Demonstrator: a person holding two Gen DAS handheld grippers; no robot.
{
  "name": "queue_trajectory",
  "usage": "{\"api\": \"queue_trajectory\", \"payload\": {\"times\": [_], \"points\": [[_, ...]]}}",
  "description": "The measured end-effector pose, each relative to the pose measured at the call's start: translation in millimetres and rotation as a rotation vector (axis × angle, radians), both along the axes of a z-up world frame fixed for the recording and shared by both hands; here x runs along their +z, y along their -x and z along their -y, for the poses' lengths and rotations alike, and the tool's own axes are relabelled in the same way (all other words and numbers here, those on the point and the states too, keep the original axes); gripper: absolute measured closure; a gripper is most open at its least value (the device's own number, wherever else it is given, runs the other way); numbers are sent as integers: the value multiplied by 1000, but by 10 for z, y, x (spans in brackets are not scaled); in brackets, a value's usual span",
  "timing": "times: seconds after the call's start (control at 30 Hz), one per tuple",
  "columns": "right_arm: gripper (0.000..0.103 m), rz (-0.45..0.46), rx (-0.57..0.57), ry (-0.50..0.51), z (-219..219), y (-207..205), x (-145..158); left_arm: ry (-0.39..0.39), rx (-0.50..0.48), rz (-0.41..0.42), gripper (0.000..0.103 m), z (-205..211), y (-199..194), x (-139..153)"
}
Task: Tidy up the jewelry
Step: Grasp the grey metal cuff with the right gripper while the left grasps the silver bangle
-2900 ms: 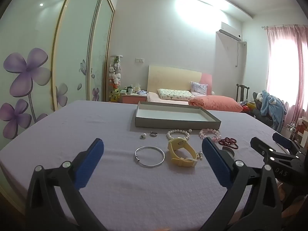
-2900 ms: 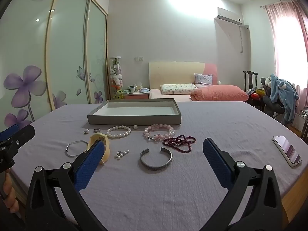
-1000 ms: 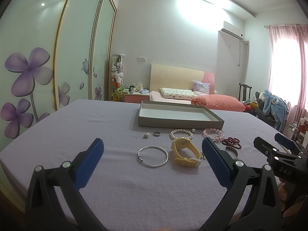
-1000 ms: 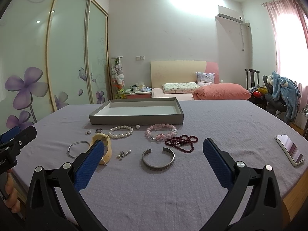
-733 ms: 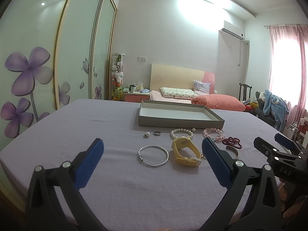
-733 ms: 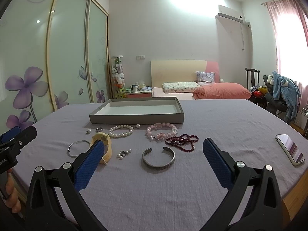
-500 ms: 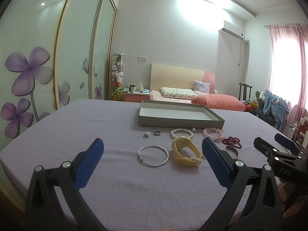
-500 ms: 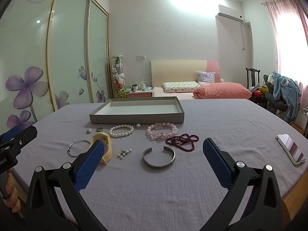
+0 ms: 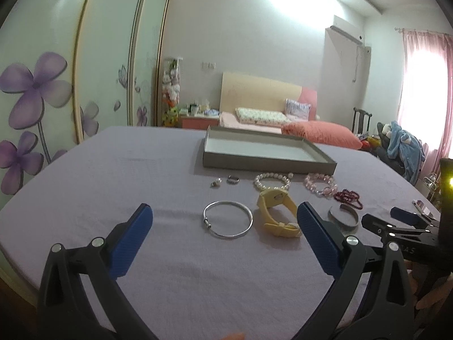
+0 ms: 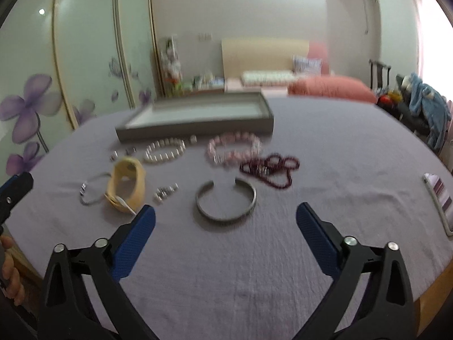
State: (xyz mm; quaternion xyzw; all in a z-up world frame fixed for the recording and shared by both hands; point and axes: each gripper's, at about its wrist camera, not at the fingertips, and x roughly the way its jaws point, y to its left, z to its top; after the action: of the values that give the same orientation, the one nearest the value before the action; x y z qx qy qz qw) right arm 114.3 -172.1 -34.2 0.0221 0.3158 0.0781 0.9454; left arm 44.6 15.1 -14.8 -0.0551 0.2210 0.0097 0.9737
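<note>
Jewelry lies on a purple cloth in front of an empty grey tray (image 9: 269,163) (image 10: 198,126). My left gripper (image 9: 223,223) is open and empty, just short of a silver bangle (image 9: 228,223) and a yellow watch (image 9: 279,212). My right gripper (image 10: 225,221) is open and empty, just short of a grey cuff bracelet (image 10: 225,202). Beyond the cuff lie a dark red bead string (image 10: 270,170), a pink bead bracelet (image 10: 233,147), a white pearl bracelet (image 10: 164,153) and the yellow watch (image 10: 127,188).
A phone (image 10: 440,198) lies at the table's right edge. Small rings (image 9: 232,180) and loose beads (image 10: 165,192) lie among the jewelry. The right gripper shows in the left wrist view (image 9: 405,221). A bed and a wardrobe stand behind the table.
My right gripper has moved forward and tilted down toward the cuff bracelet, and its view is blurred. My left gripper has hardly moved.
</note>
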Motion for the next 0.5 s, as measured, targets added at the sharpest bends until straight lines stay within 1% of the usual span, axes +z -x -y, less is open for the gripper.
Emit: {"api": "queue_trajectory", "payload": {"times": [0.07,0.23,0.27,0.33,0.37,0.43,0.5], "points": [[9,-67,5,12,2,-111,-61,2,-8,-30,4,-28,-80,-22],[10,-176,-2,56,-22,-307,-185,9,-29,-102,4,-78,-275,-81],[12,-194,0,63,-36,-334,-206,14,-37,-117,4,-89,-312,-93],[17,-229,8,71,-51,-390,-242,17,-44,-138,4,-87,-371,-119],[17,-250,12,77,-63,-422,-263,18,-49,-148,4,-91,-398,-131],[22,-252,13,109,-114,-460,-261,14,-54,-172,4,-96,-461,-163],[26,-263,16,109,-128,-515,-243,12,-54,-194,4,-107,-514,-187]]}}
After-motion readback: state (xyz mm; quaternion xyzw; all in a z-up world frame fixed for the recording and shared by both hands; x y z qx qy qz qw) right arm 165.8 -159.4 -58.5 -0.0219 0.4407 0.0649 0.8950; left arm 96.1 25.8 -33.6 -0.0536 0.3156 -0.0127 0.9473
